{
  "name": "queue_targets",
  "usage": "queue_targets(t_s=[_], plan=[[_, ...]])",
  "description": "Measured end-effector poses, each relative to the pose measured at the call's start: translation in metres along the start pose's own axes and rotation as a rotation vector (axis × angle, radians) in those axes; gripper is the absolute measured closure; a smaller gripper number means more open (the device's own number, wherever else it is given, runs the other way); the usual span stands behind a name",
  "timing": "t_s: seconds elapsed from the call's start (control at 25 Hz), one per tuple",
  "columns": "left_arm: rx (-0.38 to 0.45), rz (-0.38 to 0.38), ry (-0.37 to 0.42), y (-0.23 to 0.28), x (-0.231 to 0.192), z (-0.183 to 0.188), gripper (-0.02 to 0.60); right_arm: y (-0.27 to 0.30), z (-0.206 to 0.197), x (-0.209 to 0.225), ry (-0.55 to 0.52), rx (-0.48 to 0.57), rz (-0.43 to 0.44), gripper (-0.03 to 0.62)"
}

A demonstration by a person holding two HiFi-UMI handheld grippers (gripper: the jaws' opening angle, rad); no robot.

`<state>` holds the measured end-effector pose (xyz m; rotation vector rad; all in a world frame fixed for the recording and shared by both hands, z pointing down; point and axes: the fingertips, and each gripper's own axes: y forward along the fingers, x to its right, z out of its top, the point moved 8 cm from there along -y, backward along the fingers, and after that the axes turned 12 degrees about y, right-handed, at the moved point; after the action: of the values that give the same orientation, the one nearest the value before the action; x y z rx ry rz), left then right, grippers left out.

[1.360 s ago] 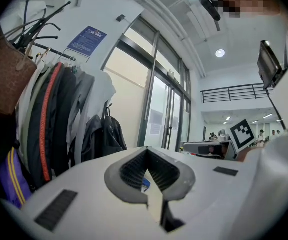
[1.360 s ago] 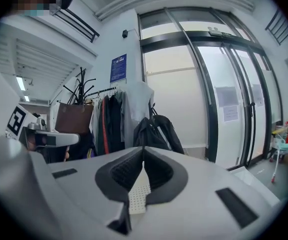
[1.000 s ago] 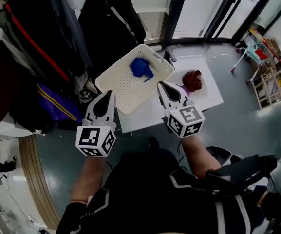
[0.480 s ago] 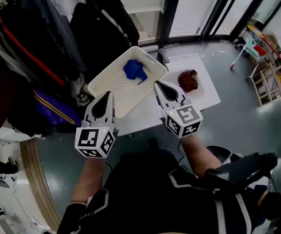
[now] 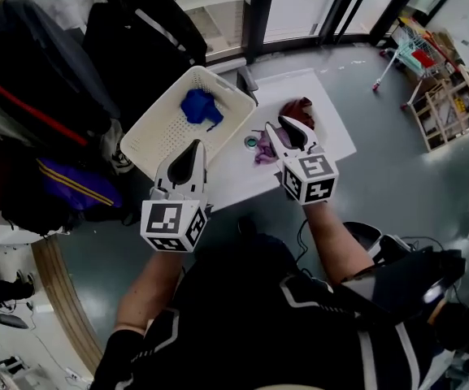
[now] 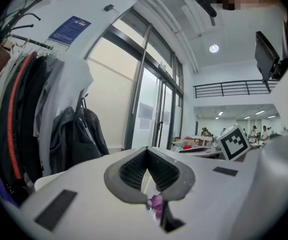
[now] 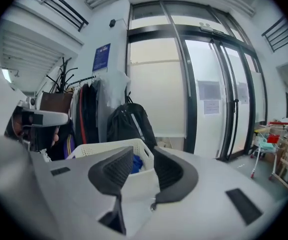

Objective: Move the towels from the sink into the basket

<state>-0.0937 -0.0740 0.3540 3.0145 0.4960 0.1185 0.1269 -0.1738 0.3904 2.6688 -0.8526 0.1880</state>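
Right gripper (image 5: 291,132) is out over the sink (image 5: 234,177), jaws parted and just been opening, nothing pinched between them; its own view looks through the gap to the basket wall beyond. Left gripper (image 5: 192,154) alongside, jaw tips drawn together on nothing. The white sink spreads under and ahead of both grippers. The white basket (image 5: 157,132) sits just past the left gripper's tips, tilted off to its left. A dark red towel (image 5: 297,110) lies in the sink right ahead of the right gripper's tips. A blue towel (image 5: 197,106) is already in the basket, beyond the left gripper. A purple towel (image 5: 263,151) is bunched between the two grippers, close by the right one, with the drain (image 5: 252,141) just beside it.
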Motion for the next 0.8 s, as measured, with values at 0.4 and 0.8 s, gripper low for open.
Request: queue_targets(t_s=[0.4,0.8], plan=[[-0.161,-0.16,-0.027,0.073,0.058,-0.039,0.575,0.023,-0.068,0.09,-0.046,-0.253,-0.041,0.398],[-0.36,-0.187,-0.027,0.136,0.081,-0.102,0.575,0.069,-0.119,0.147,-0.093,-0.473,0.02,0.332]])
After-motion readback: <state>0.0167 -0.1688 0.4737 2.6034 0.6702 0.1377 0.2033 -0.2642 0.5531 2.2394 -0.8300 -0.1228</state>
